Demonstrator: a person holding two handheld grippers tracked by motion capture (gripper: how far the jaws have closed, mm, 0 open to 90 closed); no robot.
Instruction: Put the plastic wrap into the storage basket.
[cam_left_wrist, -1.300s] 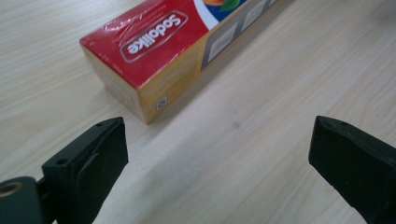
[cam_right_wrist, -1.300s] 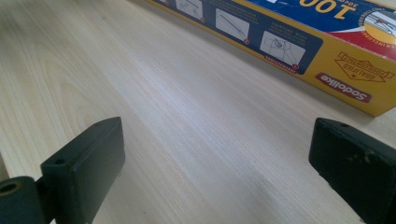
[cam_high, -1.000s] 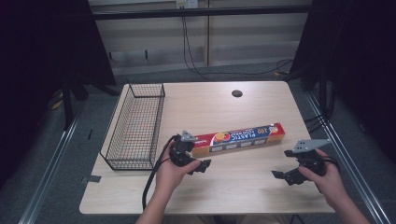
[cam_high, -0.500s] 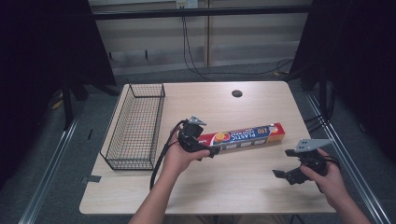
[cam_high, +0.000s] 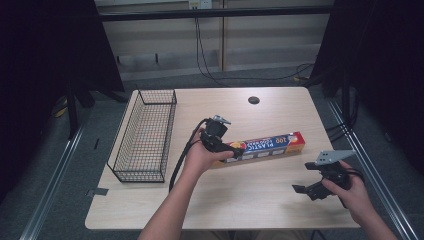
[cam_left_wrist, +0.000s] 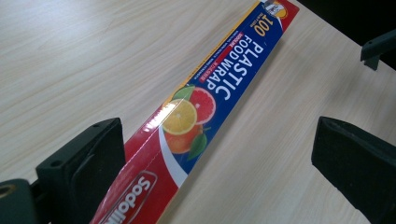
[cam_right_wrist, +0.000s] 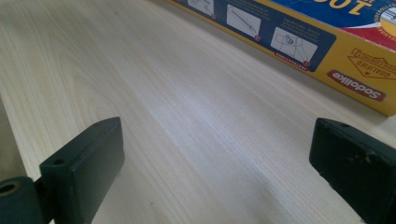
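Note:
A long plastic food wrap box (cam_high: 267, 146), red, blue and yellow, lies flat on the wooden table (cam_high: 260, 200) right of centre. My left gripper (cam_high: 231, 150) hovers over the box's left end, jaws wide open. In the left gripper view the box (cam_left_wrist: 205, 107) runs up between the jaws, its red end close to the left jaw's inner face, with a clear gap to the right jaw. My right gripper (cam_high: 305, 189) is open near the table's front right, apart from the box. The right gripper view has the box's yellow side (cam_right_wrist: 299, 46) beyond the jaws.
A black wire basket (cam_high: 146, 134) stands along the table's left side. A small dark round hole (cam_high: 253, 100) marks the table's far middle. Cables hang behind the table. The table's right edge lies close to my right hand (cam_high: 357, 197).
My left gripper has moved away from the front edge, up and right onto the left end of the box. The right gripper has stayed in place.

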